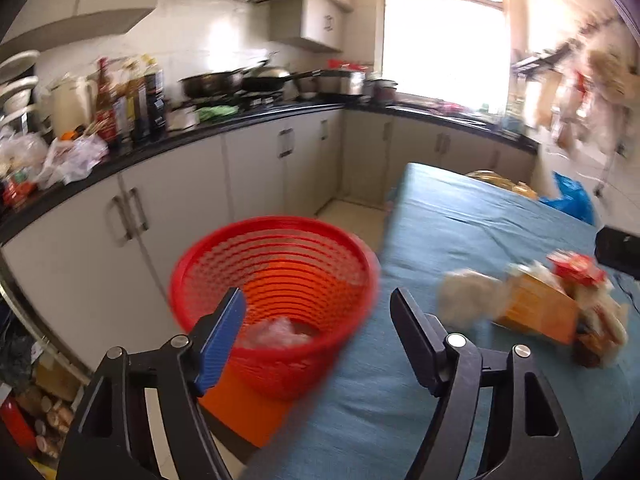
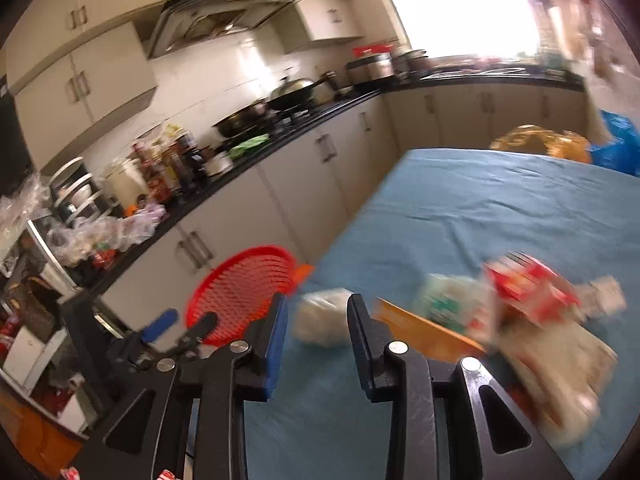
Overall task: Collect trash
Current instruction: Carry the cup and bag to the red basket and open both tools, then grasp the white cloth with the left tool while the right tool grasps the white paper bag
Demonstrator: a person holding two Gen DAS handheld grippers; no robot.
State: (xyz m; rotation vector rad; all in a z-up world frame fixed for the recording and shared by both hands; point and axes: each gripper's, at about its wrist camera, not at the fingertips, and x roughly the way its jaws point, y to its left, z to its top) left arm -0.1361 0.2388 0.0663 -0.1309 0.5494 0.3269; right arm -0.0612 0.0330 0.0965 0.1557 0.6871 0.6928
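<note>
Both the left gripper (image 1: 320, 308) and right gripper (image 2: 316, 316) gaped empty, the red mesh plastic basket (image 1: 276, 276) held crumpled clear wrap, and the tabletop litter (image 2: 516, 312) was blurred.

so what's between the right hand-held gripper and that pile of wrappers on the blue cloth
In the right wrist view, only bare blue cloth and the orange box's near edge separate the right hand-held gripper from the wrapper pile. Its jaws are empty.

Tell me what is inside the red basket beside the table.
In the red basket lies crumpled clear plastic at the bottom. The left gripper's blue pad covers part of the bottom, so anything there cannot be seen.
</note>
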